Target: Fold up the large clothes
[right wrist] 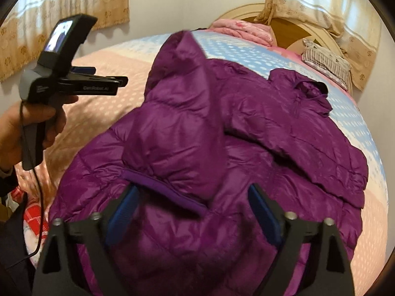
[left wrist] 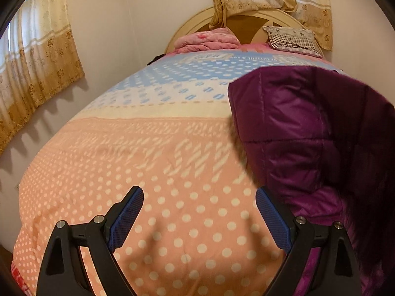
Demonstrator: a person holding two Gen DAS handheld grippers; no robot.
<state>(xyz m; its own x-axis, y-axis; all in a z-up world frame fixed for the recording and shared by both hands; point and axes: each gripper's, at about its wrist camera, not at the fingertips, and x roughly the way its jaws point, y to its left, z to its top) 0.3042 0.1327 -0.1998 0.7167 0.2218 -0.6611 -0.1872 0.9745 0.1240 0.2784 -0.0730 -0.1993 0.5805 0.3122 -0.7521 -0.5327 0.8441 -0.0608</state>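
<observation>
A purple quilted puffer jacket (right wrist: 246,133) lies on the bed. One sleeve (right wrist: 172,133) stands raised and blurred above the jacket body, its cuff (right wrist: 163,187) hanging just beyond my right gripper (right wrist: 195,212), which is open with nothing between its blue pads. In the left wrist view the raised jacket (left wrist: 308,128) fills the right side. My left gripper (left wrist: 198,212) is open and empty over the dotted bedspread, left of the jacket. It also shows in the right wrist view (right wrist: 121,81), held in a hand at the left.
The bedspread (left wrist: 148,172) is pink with white dots, then cream and blue further off. Folded pink bedding (left wrist: 207,40) and a striped pillow (left wrist: 293,39) lie by the round headboard. Curtains (left wrist: 37,61) hang on the wall left of the bed.
</observation>
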